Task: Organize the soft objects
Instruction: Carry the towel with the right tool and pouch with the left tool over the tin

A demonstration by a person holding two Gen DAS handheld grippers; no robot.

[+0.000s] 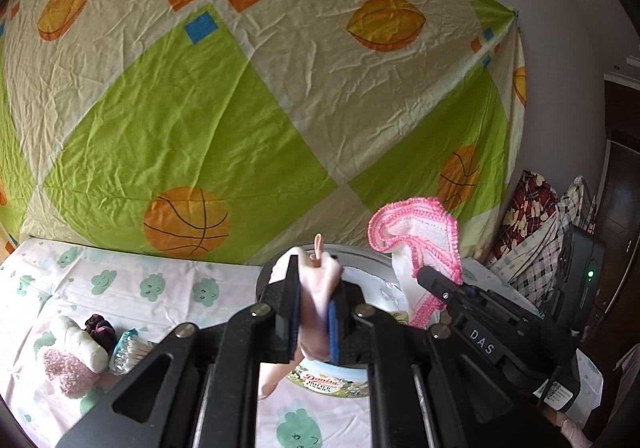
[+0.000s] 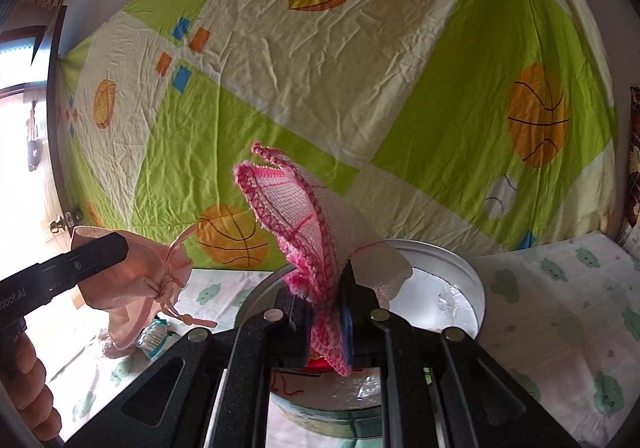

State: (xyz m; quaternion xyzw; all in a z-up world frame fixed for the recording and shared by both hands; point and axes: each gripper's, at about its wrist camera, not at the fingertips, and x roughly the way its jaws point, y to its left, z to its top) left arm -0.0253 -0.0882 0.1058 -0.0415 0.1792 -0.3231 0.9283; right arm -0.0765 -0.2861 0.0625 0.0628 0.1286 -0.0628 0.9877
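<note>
The round tin (image 2: pixel 460 260) sits open on the bed, under both grippers. The right gripper (image 2: pixel 326 328) is clamped on a pink-edged cloth (image 2: pixel 292 208) that stands up toward 12 o'clock; its loose top could flop outside the rim on release. The left gripper (image 1: pixel 314 312) pinches a small peach pouch (image 1: pixel 320 280); its dangling drawstring (image 2: pixel 176 308), at 8 o'clock from the cloth, might snag the tin's edge.

The left gripper (image 1: pixel 314 312) has its jaws clamped on a pale pink pouch (image 1: pixel 320 280) above a round cookie tin (image 1: pixel 332 382). Beside it, the right gripper (image 1: pixel 430 280) holds a pink-edged cloth (image 1: pixel 416 228). Socks (image 1: pixel 76 352) lie on the bed (image 1: pixel 160 288).
</note>
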